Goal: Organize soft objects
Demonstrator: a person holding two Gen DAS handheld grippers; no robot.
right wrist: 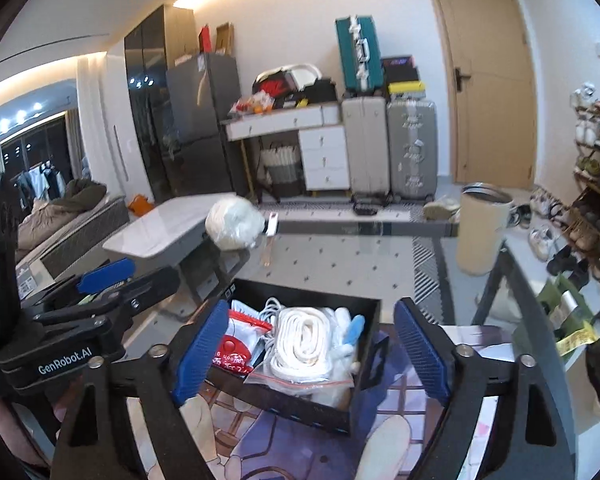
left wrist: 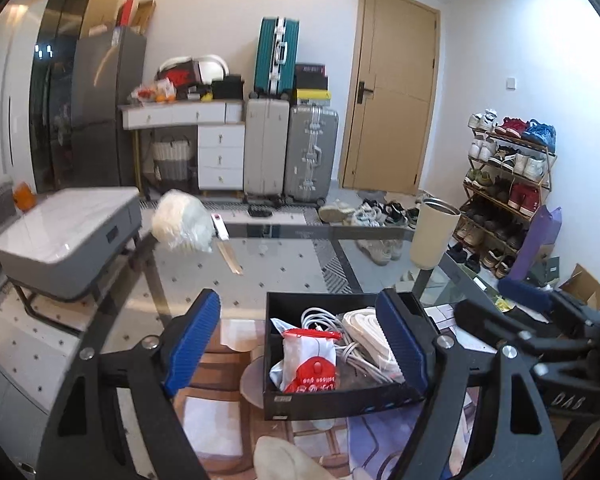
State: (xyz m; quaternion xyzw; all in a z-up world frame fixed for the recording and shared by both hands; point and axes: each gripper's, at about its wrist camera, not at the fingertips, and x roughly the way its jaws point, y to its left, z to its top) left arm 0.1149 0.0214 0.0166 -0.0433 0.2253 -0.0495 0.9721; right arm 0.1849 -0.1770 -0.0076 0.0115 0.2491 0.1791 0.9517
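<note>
Hovering over the black box, the left tongs gape wide, empty. The right tongs do likewise. A coiled white rope lies inside.

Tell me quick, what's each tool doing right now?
Left tool: open, holding nothing.
Right tool: open, holding nothing.
</note>
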